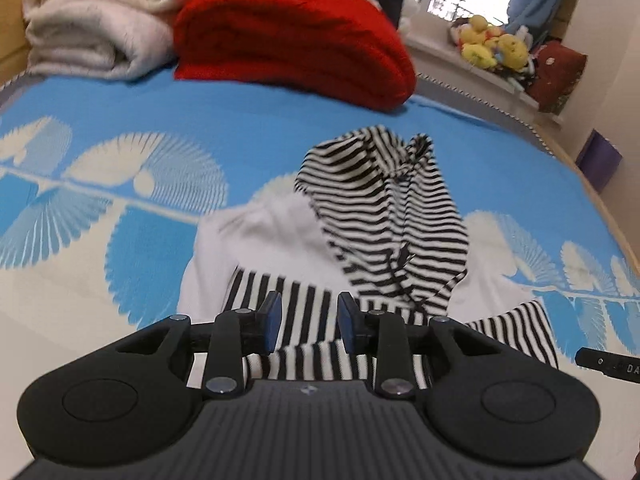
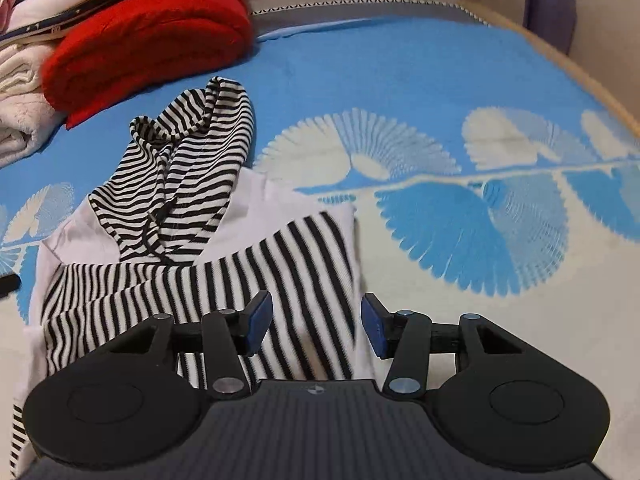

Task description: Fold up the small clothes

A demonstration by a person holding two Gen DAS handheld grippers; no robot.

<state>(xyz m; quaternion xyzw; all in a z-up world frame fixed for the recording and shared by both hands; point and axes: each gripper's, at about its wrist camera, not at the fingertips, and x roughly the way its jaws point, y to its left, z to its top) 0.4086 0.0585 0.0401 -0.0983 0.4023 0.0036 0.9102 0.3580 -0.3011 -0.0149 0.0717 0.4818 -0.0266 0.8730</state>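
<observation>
Both grippers hang low over the bed, and the hoodie (image 1: 360, 232) lies spread across the blue bedspread (image 1: 120, 100) with its white leaf pattern. In the left wrist view the garment fills the centre of the frame: the striped hood (image 1: 384, 200) up top, white body (image 1: 272, 232) beneath it, striped sleeves folded across the lower part. The left gripper (image 1: 307, 322) sits at the bottom centre, jaws parted, nothing between them, the blue pads (image 1: 274, 322) hovering over a striped sleeve (image 1: 304, 308). Over in the right wrist view the hoodie (image 2: 192, 208) sits left of centre, and the right gripper (image 2: 316, 326) has its jaws wide apart, empty, above the edge of the striped sleeve (image 2: 304, 280). Upper left in both views: a folded red blanket (image 1: 296, 36) with a cream one (image 1: 96, 20) just beside it. Yellow plush toys (image 1: 492, 46) sit on a ledge at upper right of the left view.
</observation>
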